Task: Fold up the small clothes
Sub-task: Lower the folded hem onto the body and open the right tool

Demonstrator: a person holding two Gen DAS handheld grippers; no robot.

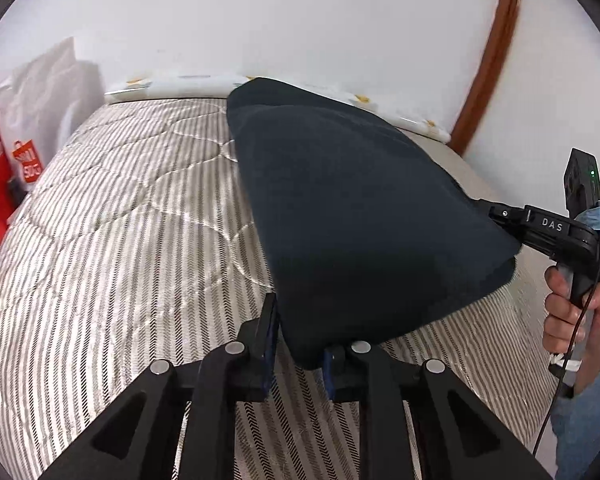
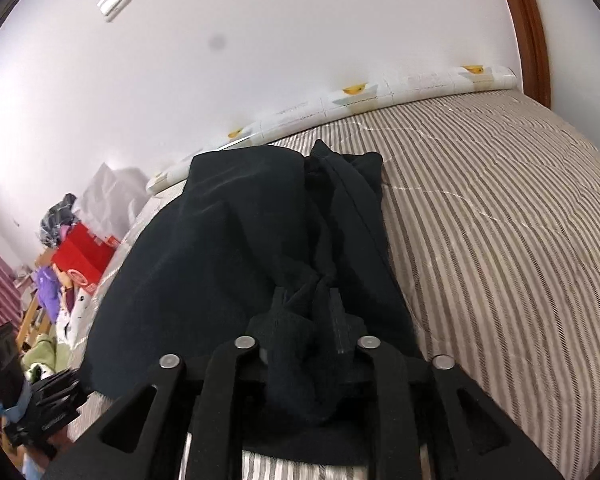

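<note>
Black two-finger tools, one hand, a blue sleeve

Left tool [image 1: 300,344]: black linkage arms, silver pivot pins, blue pads. Right tool [image 1: 496,212]: white "DAS" lettering, green light, black cable; blue sleeve [image 1: 588,420] behind it.

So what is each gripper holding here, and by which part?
Both grip the dark navy fabric garment: left gripper on its near corner, right gripper on a bunched edge.

Dark cloth [image 1: 340,216] stretched over striped bedcover [image 1: 120,240], gripped by left gripper [image 1: 300,344] at bottom centre, right gripper [image 1: 496,210] at right edge.

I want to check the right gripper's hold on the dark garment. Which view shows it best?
The left wrist view: the right gripper enters from the side, biting the dark garment's edge. The right wrist view shows only bunched cloth hiding its fingertips.
</note>
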